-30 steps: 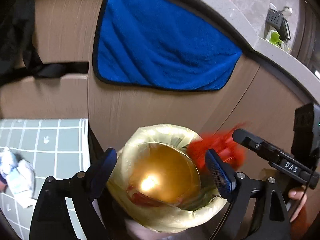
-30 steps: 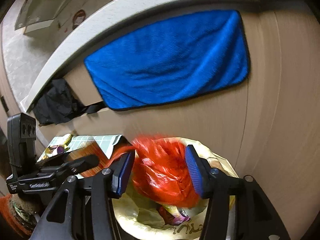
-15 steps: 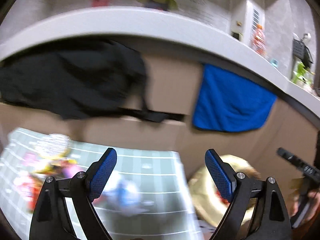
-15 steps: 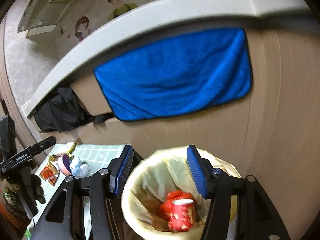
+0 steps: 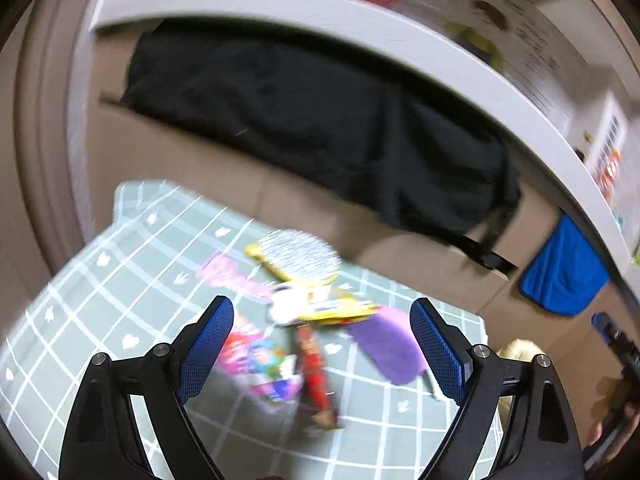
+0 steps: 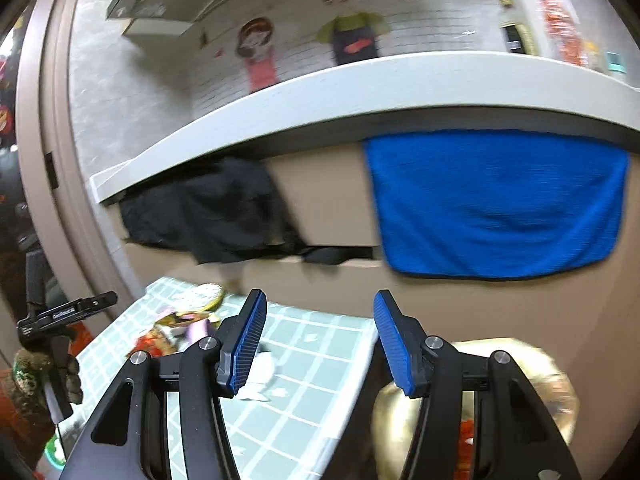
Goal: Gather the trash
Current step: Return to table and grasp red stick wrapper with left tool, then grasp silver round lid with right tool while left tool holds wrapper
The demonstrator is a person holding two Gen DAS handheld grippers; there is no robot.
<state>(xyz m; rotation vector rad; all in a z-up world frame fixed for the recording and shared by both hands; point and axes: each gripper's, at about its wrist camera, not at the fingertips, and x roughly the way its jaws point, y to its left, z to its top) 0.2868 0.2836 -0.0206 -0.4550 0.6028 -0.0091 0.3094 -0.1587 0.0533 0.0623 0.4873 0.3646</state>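
Left gripper (image 5: pixel 322 344): fingers spread wide, nothing between the pads, over the checked mat (image 5: pixel 132 280).
Right gripper (image 6: pixel 318 344): fingers spread, empty, above the mat edge.
Trash pile (image 5: pixel 304 328): blurred wrappers on the mat, just past the left fingertips at 12 o'clock; purple packet (image 5: pixel 384 350) at 2 o'clock.
Trash bin (image 6: pixel 520 364): yellowish liner, at 4 o'clock from the right fingers, beside the mat.
Blue towel (image 6: pixel 496 204): hanging at 1 o'clock.
Black cloth (image 5: pixel 320 120): hanging under the counter.

A home kitchen: white countertop (image 6: pixel 360 80), hanging blue towel (image 6: pixel 496 204), cartoon wall stickers (image 6: pixel 308 28).
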